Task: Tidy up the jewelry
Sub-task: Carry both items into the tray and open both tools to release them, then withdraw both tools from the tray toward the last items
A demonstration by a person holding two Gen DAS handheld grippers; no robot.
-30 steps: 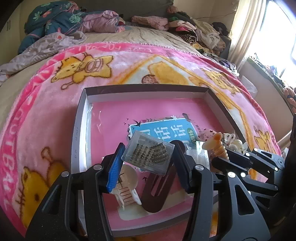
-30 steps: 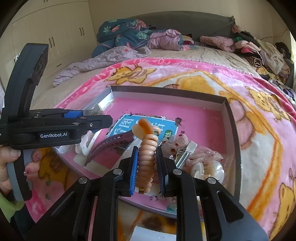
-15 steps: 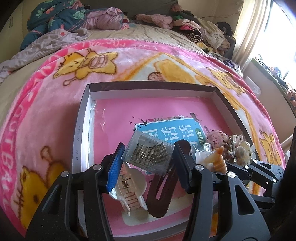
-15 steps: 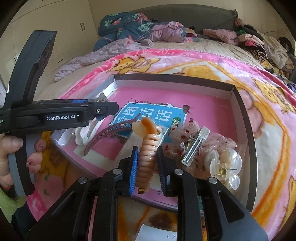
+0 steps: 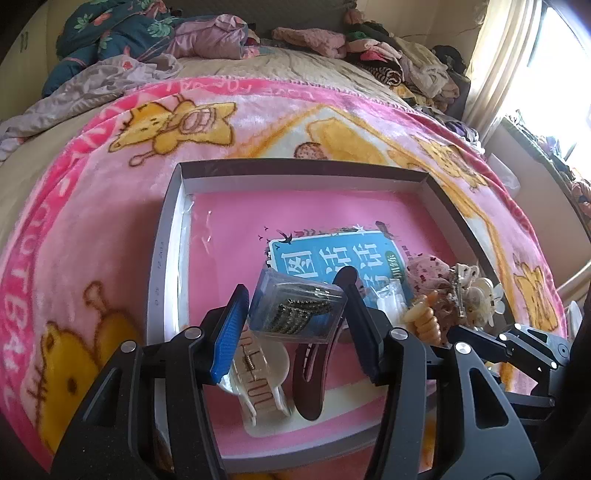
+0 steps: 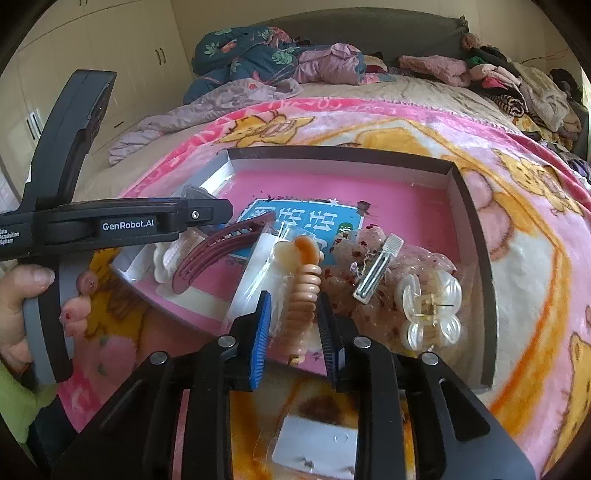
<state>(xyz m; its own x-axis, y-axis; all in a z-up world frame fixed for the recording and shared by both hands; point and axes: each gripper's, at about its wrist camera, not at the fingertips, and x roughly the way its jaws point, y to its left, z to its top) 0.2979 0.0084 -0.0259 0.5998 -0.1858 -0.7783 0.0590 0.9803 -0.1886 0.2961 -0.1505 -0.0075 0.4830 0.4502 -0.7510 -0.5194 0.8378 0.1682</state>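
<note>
A grey-walled box (image 5: 167,258) with a pink floor lies on the bed. My left gripper (image 5: 295,317) is shut on a clear plastic case of dark beads (image 5: 297,312), held above the box's near left part. My right gripper (image 6: 295,321) stands open around a peach coiled hair tie (image 6: 304,291), which rests at the box's near edge; the jaws no longer press it. The hair tie also shows in the left wrist view (image 5: 424,321). In the box lie a cream claw clip (image 5: 258,380), a maroon hair clip (image 5: 310,373), a pearly flower clip (image 6: 430,306) and a silver clip (image 6: 376,271).
A pink cartoon blanket (image 5: 92,229) covers the bed. Heaped clothes (image 5: 207,33) lie at the far side. A clear packet (image 6: 314,443) lies on the blanket below my right gripper. A window (image 5: 546,74) is at the right. The box's far half shows only a blue label (image 5: 332,258).
My right gripper has lowered the peach hair tie to the box and opened off it. My left gripper has kept its hold on the bead case and moved slightly closer over the box.
</note>
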